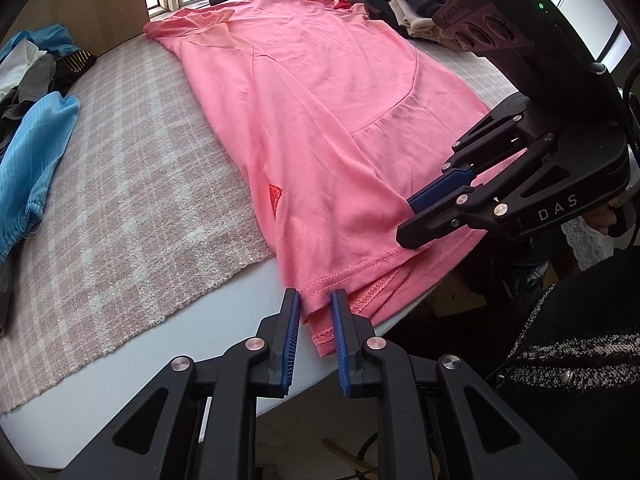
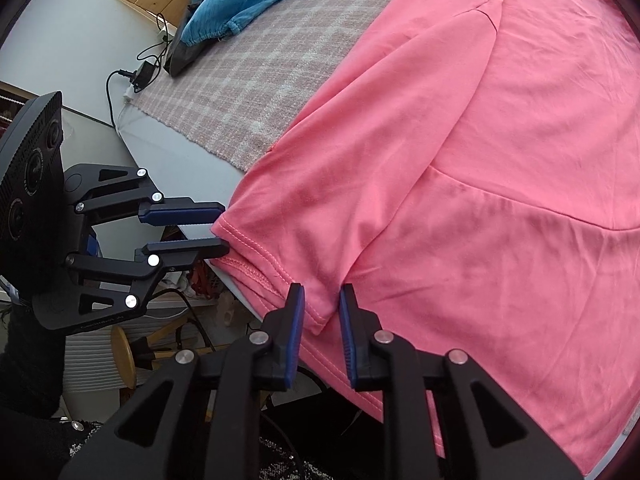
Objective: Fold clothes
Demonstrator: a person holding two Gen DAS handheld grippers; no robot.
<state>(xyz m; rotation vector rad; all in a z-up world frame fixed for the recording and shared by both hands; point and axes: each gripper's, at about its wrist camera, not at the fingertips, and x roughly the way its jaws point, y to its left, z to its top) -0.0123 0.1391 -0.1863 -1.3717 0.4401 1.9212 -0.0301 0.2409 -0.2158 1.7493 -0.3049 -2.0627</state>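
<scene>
A pink T-shirt (image 1: 320, 120) lies partly folded lengthwise on a checked cloth, with its hem at the near table edge; it fills the right wrist view (image 2: 500, 160). My left gripper (image 1: 316, 304) is open, its jaws on either side of the hem's left corner (image 1: 316, 300). It also shows in the right wrist view (image 2: 222, 230), open at that corner. My right gripper (image 2: 322, 300) is open around a folded corner of the hem. In the left wrist view the right gripper (image 1: 408, 220) rests at the shirt's right hem.
The checked pink-and-white cloth (image 1: 132, 184) covers the white table (image 1: 240, 300). Blue garments (image 1: 36, 152) and dark clothes lie at the left. A stack of folded dark and beige clothes (image 1: 400, 4) sits at the back right by the window. A wooden stool (image 2: 124, 352) stands below.
</scene>
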